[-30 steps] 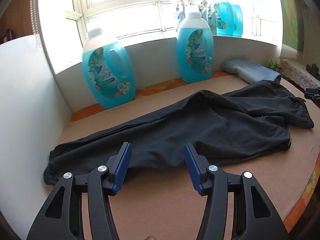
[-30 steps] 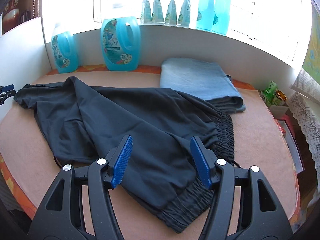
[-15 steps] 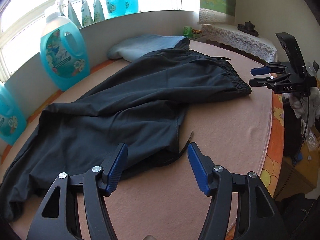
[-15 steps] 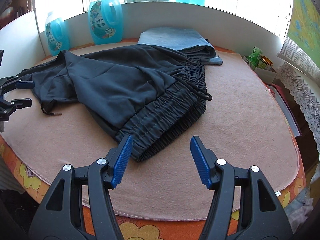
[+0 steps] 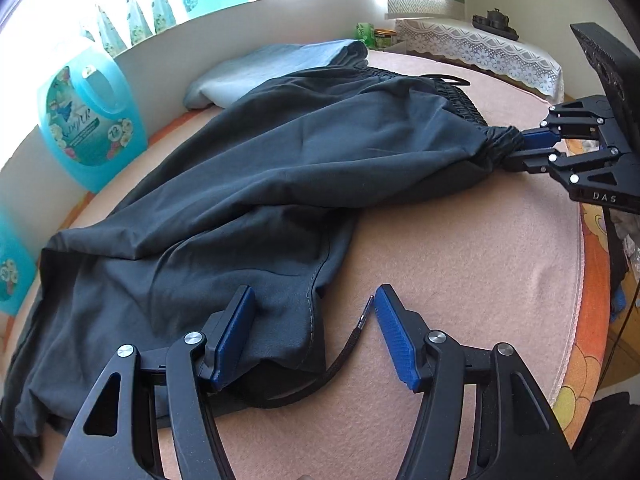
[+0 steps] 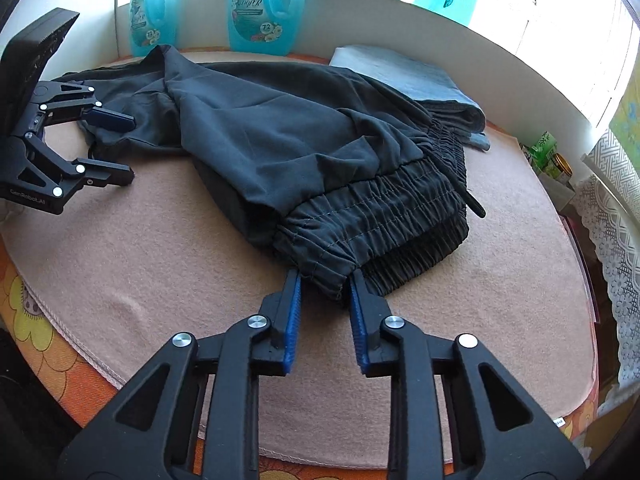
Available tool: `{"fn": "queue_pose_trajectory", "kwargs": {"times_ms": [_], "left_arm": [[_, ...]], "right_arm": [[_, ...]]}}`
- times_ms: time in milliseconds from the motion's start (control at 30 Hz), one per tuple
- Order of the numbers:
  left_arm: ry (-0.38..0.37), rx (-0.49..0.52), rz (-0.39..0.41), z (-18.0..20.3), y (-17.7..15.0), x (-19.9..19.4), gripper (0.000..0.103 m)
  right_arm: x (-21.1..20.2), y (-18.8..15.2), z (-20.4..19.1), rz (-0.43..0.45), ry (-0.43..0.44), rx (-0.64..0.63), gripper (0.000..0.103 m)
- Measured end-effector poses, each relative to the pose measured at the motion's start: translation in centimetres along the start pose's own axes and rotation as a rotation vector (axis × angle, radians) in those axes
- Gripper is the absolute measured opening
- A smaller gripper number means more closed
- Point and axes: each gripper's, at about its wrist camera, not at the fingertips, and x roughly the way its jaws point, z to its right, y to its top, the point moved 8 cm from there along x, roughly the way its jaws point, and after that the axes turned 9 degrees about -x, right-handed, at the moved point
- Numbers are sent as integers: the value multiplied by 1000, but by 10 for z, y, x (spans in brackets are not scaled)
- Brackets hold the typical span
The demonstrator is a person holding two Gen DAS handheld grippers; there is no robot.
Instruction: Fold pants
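With right gripper (image 6: 325, 280) now closing on the pants (image 6: 280, 136) waistband, lower centre; left gripper (image 5: 312, 312) gaping over fabric: fold can start.

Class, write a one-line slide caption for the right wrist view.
Right gripper closing on the waistband corner of dark pants; left gripper open at the far end.

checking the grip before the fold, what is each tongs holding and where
Right tongs are closing on the black pants at a waistband corner. Left tongs hold nothing yet.
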Motion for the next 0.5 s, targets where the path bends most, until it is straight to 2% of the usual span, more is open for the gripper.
{"fn": "queue_pose_trajectory", "kwargs": {"times_ms": [67, 133, 333, 500], "left_arm": [[-23, -22, 1, -3, 1, 1, 29], [-1, -25, 2, -9, 2, 2, 9], [-39, -51, 19, -12, 5, -8, 6], [-69, -40, 33, -7, 4, -22, 5]], "right_arm": [[-12, 11, 9, 46, -20, 16, 16], [-23, 24, 19, 87, -38, 36, 14], [-40, 72, 52, 167, -136, 30, 11], [-27, 114, 86, 180, -176, 54, 9]]}}
